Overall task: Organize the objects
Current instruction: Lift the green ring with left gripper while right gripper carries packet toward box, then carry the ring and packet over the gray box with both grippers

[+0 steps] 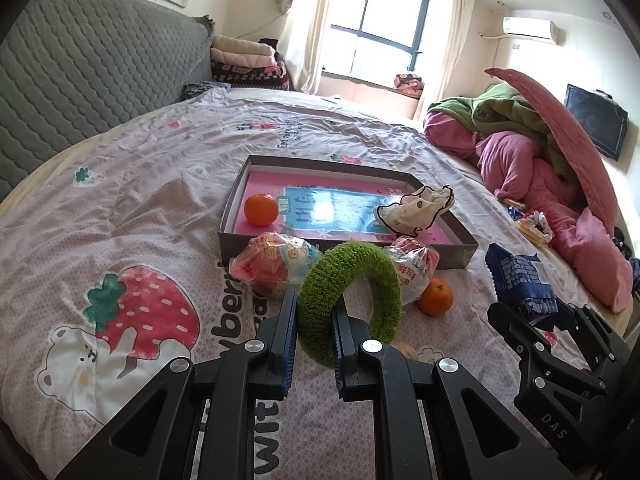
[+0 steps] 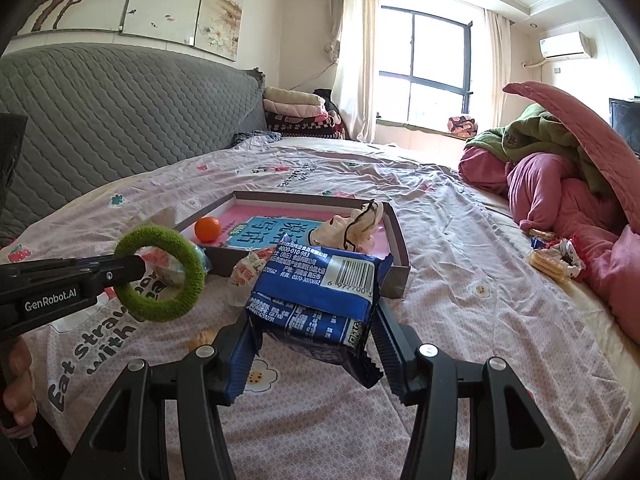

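My left gripper (image 1: 314, 306) is shut on a green fuzzy ring (image 1: 352, 300) and holds it above the bedspread, in front of the tray; the ring also shows in the right wrist view (image 2: 160, 274). My right gripper (image 2: 312, 332) is shut on a blue snack packet (image 2: 320, 304) held above the bed; the packet also shows at the right of the left wrist view (image 1: 520, 280). A shallow grey tray (image 1: 448, 256) with a pink floor holds an orange (image 1: 261, 209) and a cream cloth (image 1: 416, 210).
Two red-and-white snack bags (image 1: 276, 262) and a second orange (image 1: 436, 297) lie on the bedspread in front of the tray. Pink and green bedding (image 1: 532, 160) is heaped at the right, with small wrapped snacks (image 1: 534, 226) beside it. A grey headboard (image 1: 92, 64) stands left.
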The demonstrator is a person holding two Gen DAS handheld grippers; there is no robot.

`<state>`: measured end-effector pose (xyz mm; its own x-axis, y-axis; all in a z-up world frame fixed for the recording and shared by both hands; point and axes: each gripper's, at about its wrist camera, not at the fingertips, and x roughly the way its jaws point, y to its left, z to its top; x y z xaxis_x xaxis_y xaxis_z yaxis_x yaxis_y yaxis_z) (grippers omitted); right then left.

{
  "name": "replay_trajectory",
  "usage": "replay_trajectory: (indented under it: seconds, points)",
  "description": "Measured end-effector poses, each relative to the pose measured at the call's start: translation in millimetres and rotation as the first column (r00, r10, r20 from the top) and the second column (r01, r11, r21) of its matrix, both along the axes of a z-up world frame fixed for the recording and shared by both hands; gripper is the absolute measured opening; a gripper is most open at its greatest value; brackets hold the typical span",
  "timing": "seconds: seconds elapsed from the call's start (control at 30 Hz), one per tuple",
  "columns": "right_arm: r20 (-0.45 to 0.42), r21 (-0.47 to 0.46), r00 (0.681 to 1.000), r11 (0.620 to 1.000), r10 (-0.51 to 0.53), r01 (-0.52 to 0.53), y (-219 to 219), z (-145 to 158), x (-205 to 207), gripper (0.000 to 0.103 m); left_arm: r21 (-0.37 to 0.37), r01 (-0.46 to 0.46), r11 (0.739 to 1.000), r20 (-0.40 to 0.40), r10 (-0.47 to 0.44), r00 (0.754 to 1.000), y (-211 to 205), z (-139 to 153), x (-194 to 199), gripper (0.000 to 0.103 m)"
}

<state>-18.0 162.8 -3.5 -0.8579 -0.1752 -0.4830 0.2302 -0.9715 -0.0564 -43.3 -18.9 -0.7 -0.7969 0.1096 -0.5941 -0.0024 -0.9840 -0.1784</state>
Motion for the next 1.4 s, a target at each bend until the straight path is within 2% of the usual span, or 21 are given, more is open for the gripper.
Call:
replay_trajectory:
  seconds: [0.4, 0.83, 1.27, 1.4]
  points:
    - [-0.019, 0.010, 1.000, 1.000, 0.000, 0.000, -1, 6, -4, 0.055, -0.031, 0.009, 0.999, -0.054, -0.011, 0.998, 5, 6, 6, 0.015]
    - [-0.027, 0.039, 1.000, 0.999, 0.007, -0.006, -7, 17, -10, 0.055, -0.025, -0.008, 1.000, -0.068, 0.007, 0.998, -2, 10, 2, 0.015]
    - [-0.058, 0.060, 0.998, 0.998, 0.003, 0.000, -7, 45, -12, 0.055, -0.019, -0.017, 1.000, -0.084, 0.015, 0.996, -6, 26, 2, 0.015]
    - [-0.045, 0.024, 0.999, 1.000, 0.014, -0.013, -4, 53, -17, 0.055, -0.026, -0.026, 0.999, -0.085, 0.024, 0.996, -7, 31, 2, 0.015]
